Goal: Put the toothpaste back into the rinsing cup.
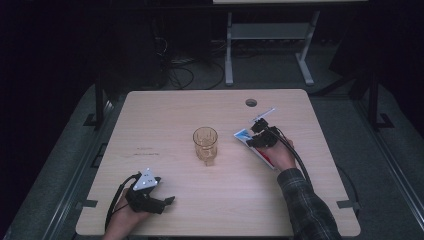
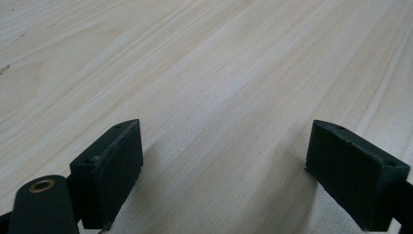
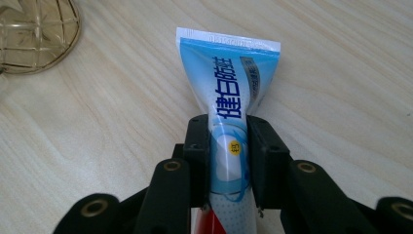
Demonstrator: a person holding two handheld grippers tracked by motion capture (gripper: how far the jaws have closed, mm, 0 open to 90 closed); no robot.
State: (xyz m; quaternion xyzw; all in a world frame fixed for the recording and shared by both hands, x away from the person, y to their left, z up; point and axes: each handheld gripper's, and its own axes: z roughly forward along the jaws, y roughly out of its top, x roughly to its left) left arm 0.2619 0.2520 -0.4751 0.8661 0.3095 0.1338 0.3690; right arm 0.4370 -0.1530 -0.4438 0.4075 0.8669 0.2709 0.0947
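A blue and white toothpaste tube [image 3: 229,78] with a red lower part lies flat on the wooden table [image 1: 165,112], right of centre, its crimped end [image 1: 241,134] toward the glass. My right gripper [image 1: 261,136] is shut on the tube's middle, and both black jaws press its sides in the right gripper view [image 3: 229,156]. An amber patterned drinking glass [image 1: 205,144] stands upright at the table's middle; its rim [image 3: 36,36] is at the upper left of the right gripper view. My left gripper [image 1: 170,201] rests near the front left edge, open, with bare wood between its fingers [image 2: 109,165].
A round cable hole [image 1: 251,102] sits near the table's far edge. Beyond the table are a white desk frame [image 1: 270,35] and floor cables [image 1: 182,75]. A plaid sleeve [image 1: 307,205] lies over the front right of the table.
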